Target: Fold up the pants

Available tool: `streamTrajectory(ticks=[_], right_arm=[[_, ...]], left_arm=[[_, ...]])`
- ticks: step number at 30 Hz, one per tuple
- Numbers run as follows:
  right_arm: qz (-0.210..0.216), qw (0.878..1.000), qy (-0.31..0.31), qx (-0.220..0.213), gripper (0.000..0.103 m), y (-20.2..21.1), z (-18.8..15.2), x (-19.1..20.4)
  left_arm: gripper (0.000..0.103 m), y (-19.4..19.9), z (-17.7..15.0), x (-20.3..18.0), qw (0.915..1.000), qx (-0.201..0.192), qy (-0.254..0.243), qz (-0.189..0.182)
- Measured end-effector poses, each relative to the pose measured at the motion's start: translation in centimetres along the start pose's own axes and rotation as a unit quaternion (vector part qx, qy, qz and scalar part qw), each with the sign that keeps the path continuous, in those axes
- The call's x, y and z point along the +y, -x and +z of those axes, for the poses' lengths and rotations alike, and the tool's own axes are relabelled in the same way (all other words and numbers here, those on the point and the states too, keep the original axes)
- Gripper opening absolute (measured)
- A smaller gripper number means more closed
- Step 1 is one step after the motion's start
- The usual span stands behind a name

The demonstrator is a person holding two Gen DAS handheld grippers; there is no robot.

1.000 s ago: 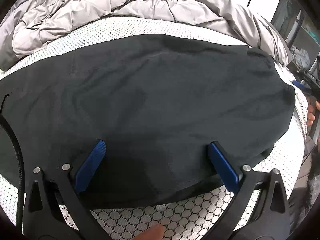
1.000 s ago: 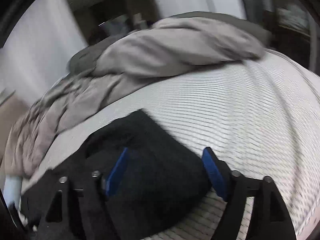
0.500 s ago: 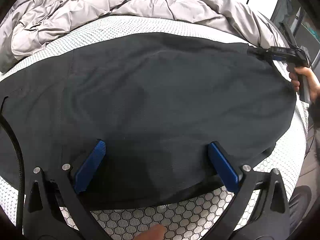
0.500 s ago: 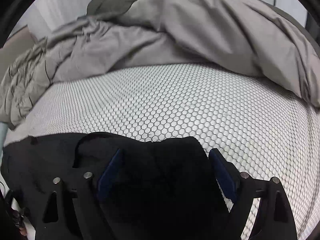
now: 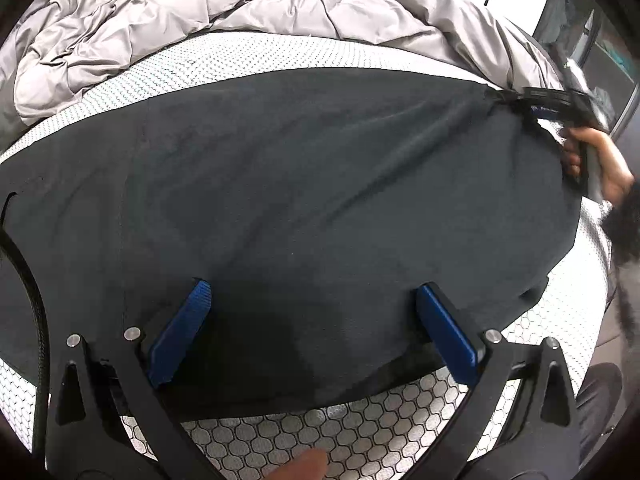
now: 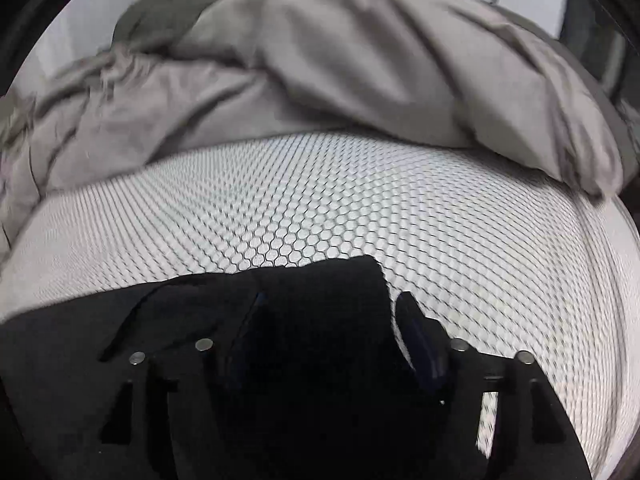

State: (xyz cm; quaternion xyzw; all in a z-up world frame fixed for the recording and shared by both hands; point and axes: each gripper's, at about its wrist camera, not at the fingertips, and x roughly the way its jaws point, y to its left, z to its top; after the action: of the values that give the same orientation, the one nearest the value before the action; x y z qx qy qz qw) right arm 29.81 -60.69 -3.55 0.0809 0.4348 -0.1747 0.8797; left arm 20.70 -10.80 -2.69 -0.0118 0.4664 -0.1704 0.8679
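Observation:
Dark grey-black pants (image 5: 320,184) lie spread flat across the bed. My left gripper (image 5: 312,300) is open, its blue fingers (image 5: 180,332) wide apart just above the near edge of the pants. My right gripper (image 5: 520,100) is at the far right corner of the pants in the left wrist view. In the right wrist view the right gripper (image 6: 328,308) has its jaws partly closed around that corner of the pants (image 6: 328,292); the dark cloth hides how tightly.
The mattress (image 5: 340,428) has a white cover with a honeycomb pattern (image 6: 340,200). A crumpled grey duvet (image 5: 200,8) is heaped along the far side (image 6: 360,60). The bed edge is at the right.
The right gripper has swung round to the far corner of the pants and its jaws have narrowed around the cloth. The left gripper has stayed still and open.

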Motion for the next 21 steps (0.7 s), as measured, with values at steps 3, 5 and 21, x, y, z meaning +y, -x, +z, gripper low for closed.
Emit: streamTrajectory(ticks=[3, 5, 21], right_arm=[[-0.002, 0.998, -0.039, -0.041, 0.087, 5.1, -1.6, -1.0], [0.042, 0.997, -0.037, -0.058, 0.092, 8.6, -3.7, -0.6], [0.178, 0.953, 0.243, 0.04, 0.098, 7.3, -15.8, 16.3]], left_arm=[[0.102, 0.2, 0.2, 0.1, 1.0, 0.0, 0.004, 0.002], [0.102, 0.6, 0.3, 0.2, 1.0, -0.001, 0.007, 0.002], [0.102, 0.9, 0.1, 4.4, 0.9979, 0.003, 0.027, 0.059]])
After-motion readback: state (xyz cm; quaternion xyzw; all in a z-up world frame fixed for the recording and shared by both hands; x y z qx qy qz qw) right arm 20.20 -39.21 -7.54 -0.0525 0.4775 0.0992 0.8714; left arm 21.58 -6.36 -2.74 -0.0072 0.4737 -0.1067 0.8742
